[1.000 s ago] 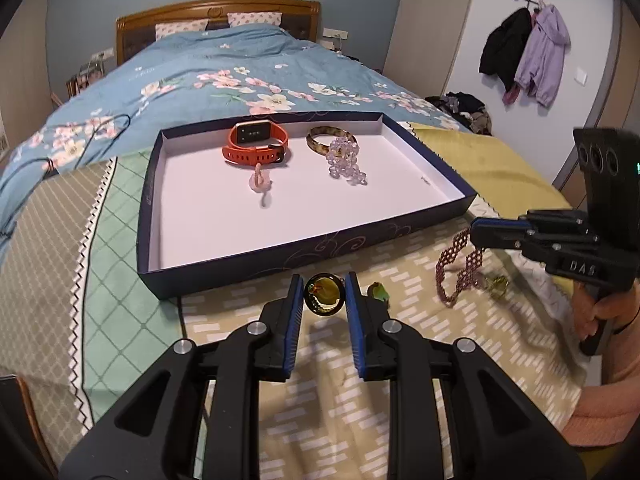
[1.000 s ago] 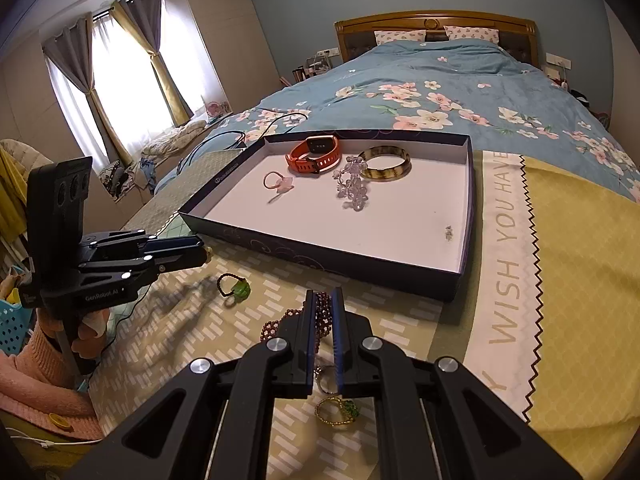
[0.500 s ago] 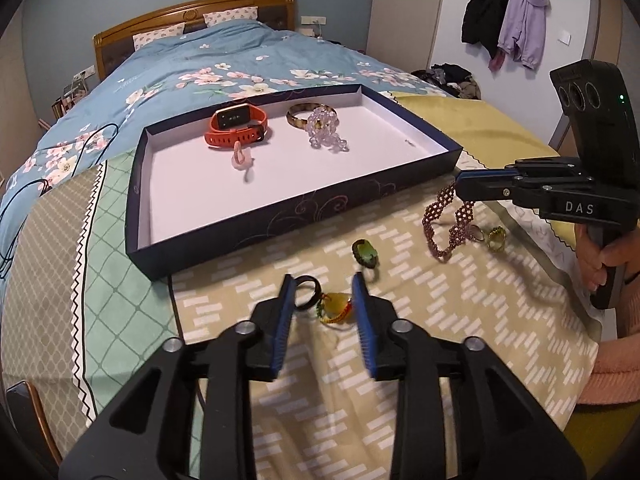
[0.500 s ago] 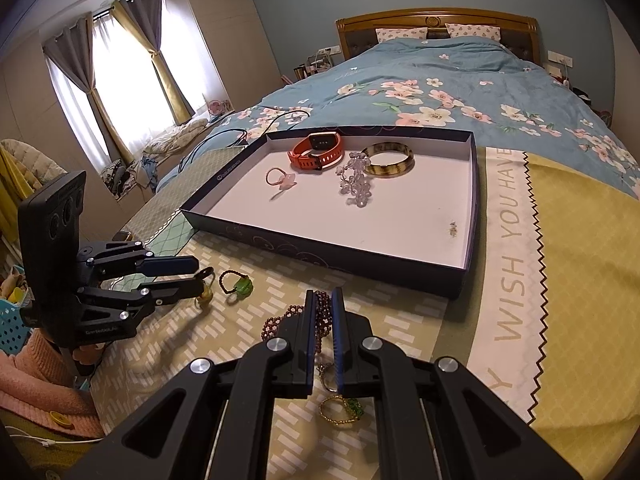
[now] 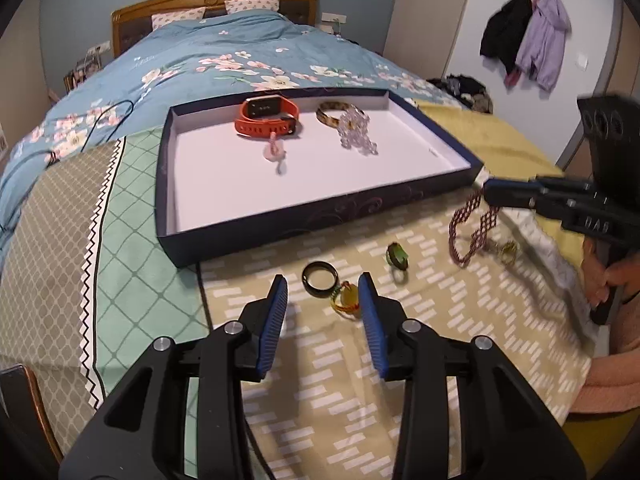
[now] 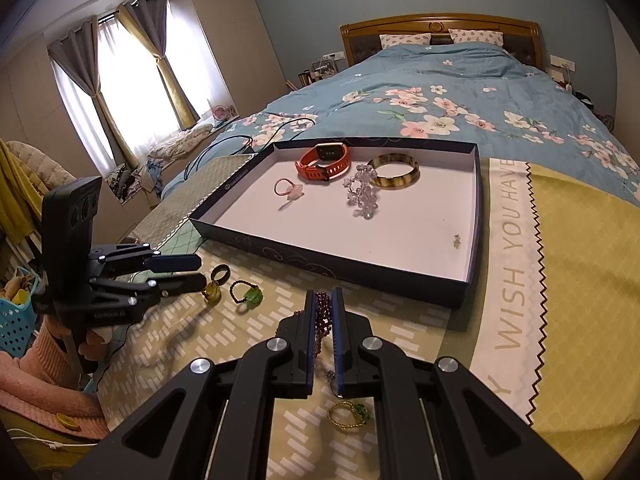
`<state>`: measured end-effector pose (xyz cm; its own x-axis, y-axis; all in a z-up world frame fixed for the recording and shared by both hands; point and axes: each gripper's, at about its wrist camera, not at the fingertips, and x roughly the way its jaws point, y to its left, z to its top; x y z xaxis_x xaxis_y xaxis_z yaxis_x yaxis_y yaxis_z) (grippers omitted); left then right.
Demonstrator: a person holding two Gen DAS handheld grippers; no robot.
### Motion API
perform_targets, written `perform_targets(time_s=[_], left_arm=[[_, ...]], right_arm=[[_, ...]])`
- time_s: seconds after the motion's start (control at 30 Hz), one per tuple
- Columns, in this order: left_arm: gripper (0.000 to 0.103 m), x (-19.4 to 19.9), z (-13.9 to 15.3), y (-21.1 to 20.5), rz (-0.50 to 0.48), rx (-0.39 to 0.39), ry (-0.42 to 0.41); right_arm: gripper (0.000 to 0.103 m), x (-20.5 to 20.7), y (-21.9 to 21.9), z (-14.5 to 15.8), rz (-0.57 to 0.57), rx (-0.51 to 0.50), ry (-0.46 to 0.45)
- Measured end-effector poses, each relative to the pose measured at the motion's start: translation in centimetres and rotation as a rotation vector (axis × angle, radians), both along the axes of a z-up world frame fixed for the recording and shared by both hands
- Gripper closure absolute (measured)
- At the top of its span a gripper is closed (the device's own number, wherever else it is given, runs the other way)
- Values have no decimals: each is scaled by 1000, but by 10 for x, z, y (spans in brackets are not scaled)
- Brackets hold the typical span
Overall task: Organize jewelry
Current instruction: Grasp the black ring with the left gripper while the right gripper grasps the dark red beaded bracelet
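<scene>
A dark blue tray (image 5: 304,220) (image 6: 328,270) lies on the bed with an orange watch (image 5: 266,118), a tortoiseshell bangle (image 6: 394,171), a clear bead bracelet (image 5: 356,134) and a pink ring (image 6: 286,189) in it. My left gripper (image 5: 322,286) is open, just above the mat, with a black ring (image 5: 320,278) and a yellow-stone ring (image 5: 347,303) lying between its fingers. A green-stone ring (image 5: 397,256) lies to the right. My right gripper (image 6: 322,304) is shut on a maroon beaded bracelet (image 5: 474,224) (image 6: 323,308), lifted off the mat.
A gold ring with green beads (image 6: 348,414) lies on the patterned mat under my right gripper, with a small silver ring beside it. A black cable (image 6: 256,136) runs over the blue floral duvet. Coats (image 5: 528,36) hang on the right wall. A blue basket (image 6: 16,320) stands at the left.
My left gripper opened and let the yellow-stone ring drop onto the mat beside the black ring, then backed off slightly. My right gripper stays shut on the maroon bracelet.
</scene>
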<state>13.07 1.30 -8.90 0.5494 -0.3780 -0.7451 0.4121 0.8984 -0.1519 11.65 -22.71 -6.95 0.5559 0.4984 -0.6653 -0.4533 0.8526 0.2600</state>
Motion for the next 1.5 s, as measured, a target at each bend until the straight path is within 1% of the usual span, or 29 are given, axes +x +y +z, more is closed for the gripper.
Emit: perform_targets(time_s=[0.07, 0.2, 0.43, 0.8, 0.9, 0.97, 1.03, 1.13, 1.23, 1.3, 1.37, 1.43, 1.5], left_arm=[[67, 1, 3, 4, 6, -10, -4], [67, 4, 2, -1, 3, 11, -4], [69, 20, -12, -13, 9, 21, 46], [69, -4, -11, -18, -48, 42, 37], [69, -3, -10, -13, -34, 25, 36], [71, 1, -8, -9, -28, 1, 48], [73, 1, -6, -10, -46, -25, 56], [74, -5, -7, -18, -80, -26, 65], [74, -10, -11, -24, -109, -56, 90], [74, -16, -10, -28, -136, -73, 77], [74, -16, -10, -27, -122, -59, 61], [74, -10, -8, -20, -73, -50, 54], [75, -5, -5, -13, -26, -22, 28]], right_arm=[[97, 0, 1, 0, 0, 0, 1], [97, 1, 3, -1, 4, 0, 4], [97, 0, 3, -3, 1, 4, 10], [97, 1, 1, -7, -1, 16, 18], [97, 1, 0, -6, -3, 18, 15], [97, 1, 1, -6, -6, 18, 13], [97, 1, 0, -6, -8, 19, 13], [97, 1, -1, -7, -13, 20, 17], [97, 1, -2, -7, -13, 23, 19], [97, 2, -1, -7, -12, 23, 19], [97, 2, -1, -6, -11, 22, 17], [97, 1, -1, -4, -11, 25, 12], [97, 0, -2, -3, -13, 28, 7]])
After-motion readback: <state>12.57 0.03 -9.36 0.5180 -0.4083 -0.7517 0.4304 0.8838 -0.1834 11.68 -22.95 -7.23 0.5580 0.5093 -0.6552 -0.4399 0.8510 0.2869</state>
